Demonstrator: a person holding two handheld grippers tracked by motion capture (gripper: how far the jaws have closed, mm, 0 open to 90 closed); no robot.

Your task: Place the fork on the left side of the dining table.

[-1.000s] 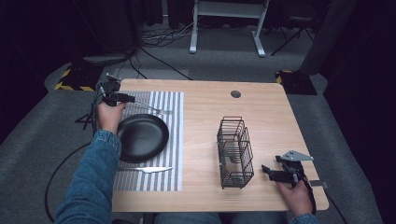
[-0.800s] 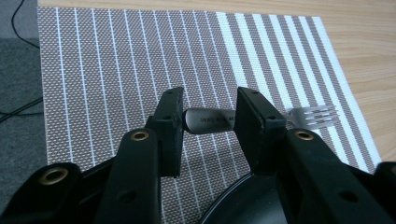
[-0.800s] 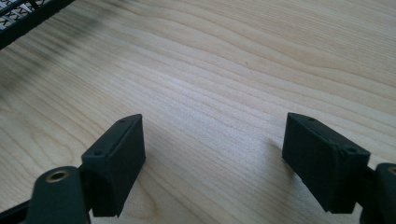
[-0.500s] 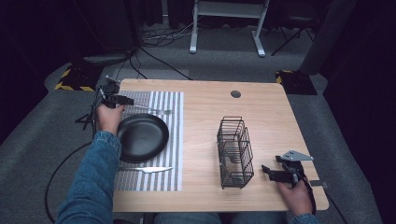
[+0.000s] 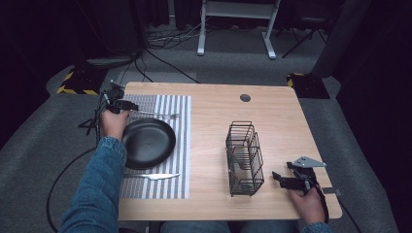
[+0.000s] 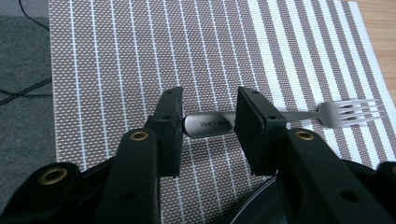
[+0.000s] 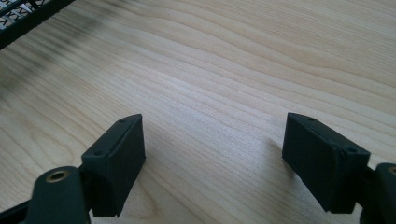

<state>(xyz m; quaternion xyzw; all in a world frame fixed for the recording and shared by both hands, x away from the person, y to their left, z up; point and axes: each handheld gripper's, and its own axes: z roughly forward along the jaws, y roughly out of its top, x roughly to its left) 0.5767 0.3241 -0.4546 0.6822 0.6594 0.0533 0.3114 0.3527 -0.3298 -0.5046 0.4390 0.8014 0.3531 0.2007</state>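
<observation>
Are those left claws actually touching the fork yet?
Apart. In the left gripper view, placemat shows between each jaw and the fork handle; the left gripper straddles it, open.

a light wooden desk (image 5: 214,121) with a round cable hole (image 5: 245,97) near its far edge. a striped placemat (image 5: 180,145) covers its left part. a black wire basket (image 5: 244,158) stands right of centre, holding something small, perhaps a sponge, too dim to tell.

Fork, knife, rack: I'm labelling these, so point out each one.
Fork (image 6: 350,112), left gripper view, its tines.
Knife (image 5: 151,176), high view, mid-blade.
Rack (image 5: 244,158), high view, its wire side.
</observation>
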